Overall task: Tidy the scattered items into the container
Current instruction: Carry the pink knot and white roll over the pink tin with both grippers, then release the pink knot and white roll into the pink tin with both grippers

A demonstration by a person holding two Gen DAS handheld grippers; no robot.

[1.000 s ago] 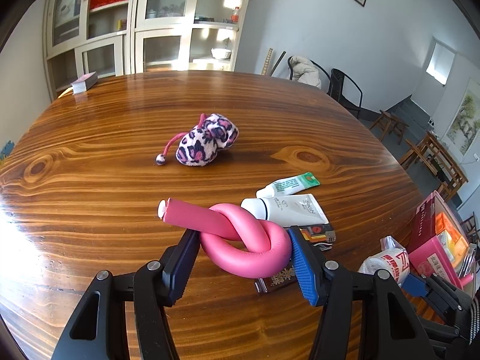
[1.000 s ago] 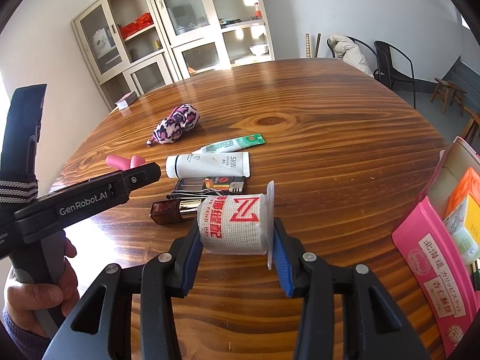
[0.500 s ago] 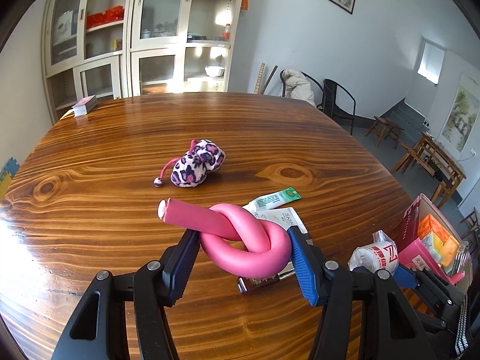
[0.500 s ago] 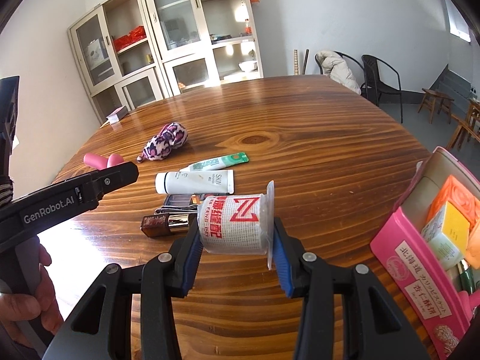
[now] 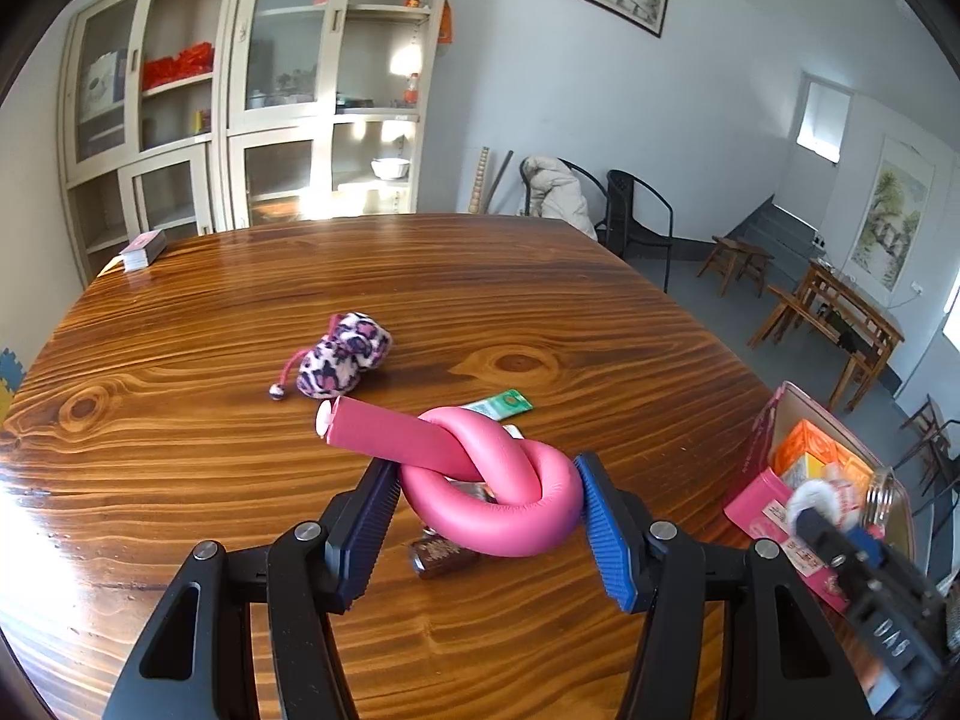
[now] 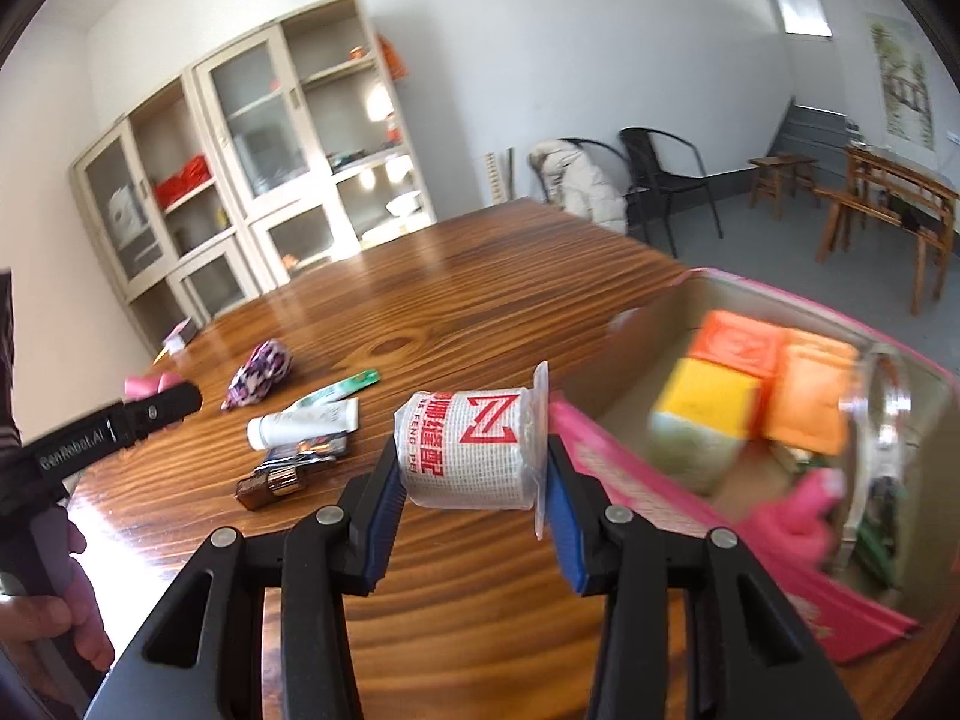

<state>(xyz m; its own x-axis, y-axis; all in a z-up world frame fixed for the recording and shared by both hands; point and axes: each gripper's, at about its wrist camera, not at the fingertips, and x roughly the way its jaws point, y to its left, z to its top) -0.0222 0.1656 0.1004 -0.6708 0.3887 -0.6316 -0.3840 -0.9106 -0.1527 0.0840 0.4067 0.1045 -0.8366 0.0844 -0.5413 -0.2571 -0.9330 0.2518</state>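
Note:
My left gripper (image 5: 489,510) is shut on a knotted pink foam roller (image 5: 480,480) and holds it above the wooden table (image 5: 180,450). My right gripper (image 6: 474,480) is shut on a white bandage roll with red print (image 6: 474,450), held just left of the pink container (image 6: 690,516). The container also shows in the left wrist view (image 5: 774,492) with the bandage roll (image 5: 819,495) above it. It holds orange and yellow boxes (image 6: 750,378). A leopard plush toy (image 5: 342,354), a white tube (image 6: 300,423), a green tube (image 6: 348,387) and a brown bottle (image 6: 264,486) lie on the table.
A small pink-edged box (image 5: 143,249) sits at the table's far left corner. Glass-door cabinets (image 5: 240,120) stand behind the table. Black chairs (image 5: 636,222) and wooden stools (image 5: 738,258) stand on the floor to the right.
Both grippers have risen with their loads. My right gripper has swung right with the bandage roll, up to the container's edge. The pink roller has lifted higher above the table.

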